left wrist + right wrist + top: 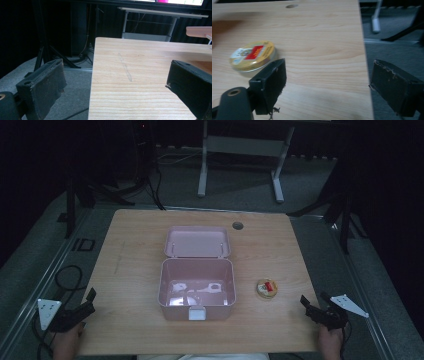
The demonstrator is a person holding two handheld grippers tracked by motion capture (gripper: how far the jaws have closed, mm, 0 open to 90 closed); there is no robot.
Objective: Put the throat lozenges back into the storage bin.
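Grippers wait at the 2 near corners of the bench [135, 240]: the left gripper [89, 301] off the near left edge, the right gripper [312, 306] at the near right, each with fingers apart and empty, likely a ready stance. A pink box [197, 289] sits mid-bench with its lid [198, 241] laid back, seemingly open to receive something. A small yellow tin [266, 288] lies just right of it. Pale wood, grey carpet, dark room.

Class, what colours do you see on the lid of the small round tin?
Yellow-gold, with a red label and a whitish patch; the small round tin shows best in the right gripper view.
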